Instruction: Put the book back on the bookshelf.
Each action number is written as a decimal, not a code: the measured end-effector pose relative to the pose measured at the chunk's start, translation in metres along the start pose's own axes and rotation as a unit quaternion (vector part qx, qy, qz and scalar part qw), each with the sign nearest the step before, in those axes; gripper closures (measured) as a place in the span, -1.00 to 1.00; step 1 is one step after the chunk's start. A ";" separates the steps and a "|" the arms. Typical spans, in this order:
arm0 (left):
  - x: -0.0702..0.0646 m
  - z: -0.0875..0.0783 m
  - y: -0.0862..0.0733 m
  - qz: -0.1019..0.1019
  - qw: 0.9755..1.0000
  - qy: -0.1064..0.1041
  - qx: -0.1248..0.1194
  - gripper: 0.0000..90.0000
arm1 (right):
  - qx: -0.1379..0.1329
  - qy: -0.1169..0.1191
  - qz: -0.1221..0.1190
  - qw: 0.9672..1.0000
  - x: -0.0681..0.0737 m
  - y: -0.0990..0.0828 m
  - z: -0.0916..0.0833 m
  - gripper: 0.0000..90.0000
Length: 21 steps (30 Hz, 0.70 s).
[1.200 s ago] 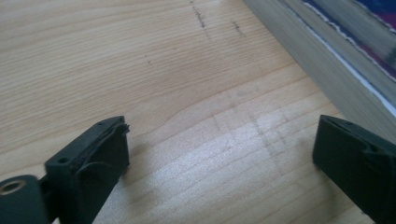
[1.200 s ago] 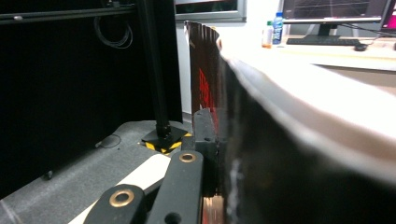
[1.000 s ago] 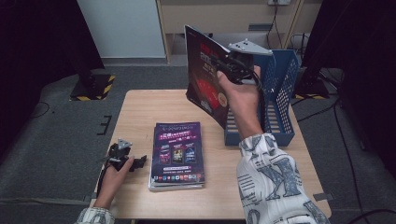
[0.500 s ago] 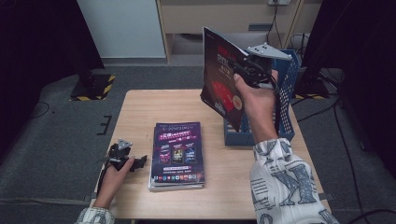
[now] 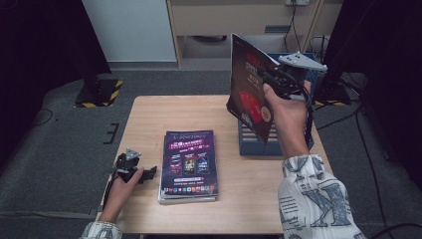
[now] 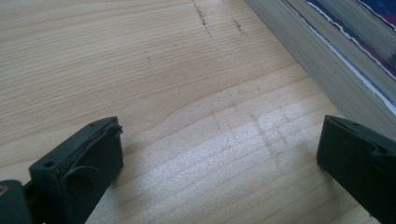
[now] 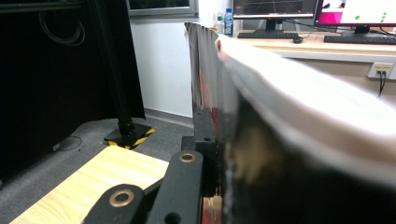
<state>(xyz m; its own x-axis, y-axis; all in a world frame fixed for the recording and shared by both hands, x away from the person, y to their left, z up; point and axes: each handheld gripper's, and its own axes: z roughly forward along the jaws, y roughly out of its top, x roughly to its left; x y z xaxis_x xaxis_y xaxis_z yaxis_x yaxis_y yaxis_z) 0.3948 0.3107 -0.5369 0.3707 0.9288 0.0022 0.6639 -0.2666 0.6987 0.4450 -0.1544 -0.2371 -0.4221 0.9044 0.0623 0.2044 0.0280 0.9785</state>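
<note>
My right gripper (image 5: 271, 80) is shut on a dark red-and-black magazine (image 5: 248, 92), holding it upright and tilted above the near end of the blue file rack (image 5: 259, 144). In the right gripper view the magazine (image 7: 299, 140) stands edge-on, pinched at my right gripper (image 7: 212, 140). A stack of purple-covered magazines (image 5: 189, 164) lies flat on the wooden table (image 5: 149, 119). My left gripper (image 5: 143, 174) rests on the table just left of the stack. It is open (image 6: 219, 154), with bare wood between its jaws and the stack's edge (image 6: 327, 60) beside the right jaw.
The rack stands at the table's right side, its far end by the back edge. A black post on a yellow-striped base (image 5: 97, 92) stands on the floor beyond the left corner. Cables (image 5: 358, 114) trail on the floor to the right.
My right hand has carried the magazine to the right, from over the table's middle to over the blue rack. The left gripper and the stack have stayed put.
</note>
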 end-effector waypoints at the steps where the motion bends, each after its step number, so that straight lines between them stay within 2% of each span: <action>1: 0.000 0.000 0.000 0.000 1.000 0.000 0.000 -1.00 | 0.001 -0.001 0.002 1.000 -0.002 -0.001 -0.002 0.92; 8: 0.000 0.000 0.000 0.001 1.000 -0.001 0.001 -1.00 | 0.003 -0.013 0.005 1.000 -0.013 -0.004 -0.012 0.92; 11: 0.000 0.000 0.000 0.001 1.000 -0.001 0.001 -1.00 | 0.017 -0.033 0.009 0.999 -0.019 -0.005 -0.017 0.92; 16: 0.000 0.000 0.000 0.001 1.000 -0.001 0.001 -1.00 | 0.014 -0.043 0.012 0.999 -0.025 -0.005 -0.021 0.92; 21: 0.000 0.000 0.000 0.001 1.000 -0.001 0.001 -1.00 | 0.016 -0.063 0.014 0.998 -0.033 -0.005 -0.023 0.92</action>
<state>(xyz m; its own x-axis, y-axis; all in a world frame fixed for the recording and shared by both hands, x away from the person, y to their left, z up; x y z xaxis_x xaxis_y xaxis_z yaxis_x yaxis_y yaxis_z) 0.3945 0.3106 -0.5369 0.3734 0.9277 0.0030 0.6638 -0.2695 0.6977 0.4376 -0.1938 -0.2395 -0.3011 0.9515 0.0627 0.2442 0.0134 0.9696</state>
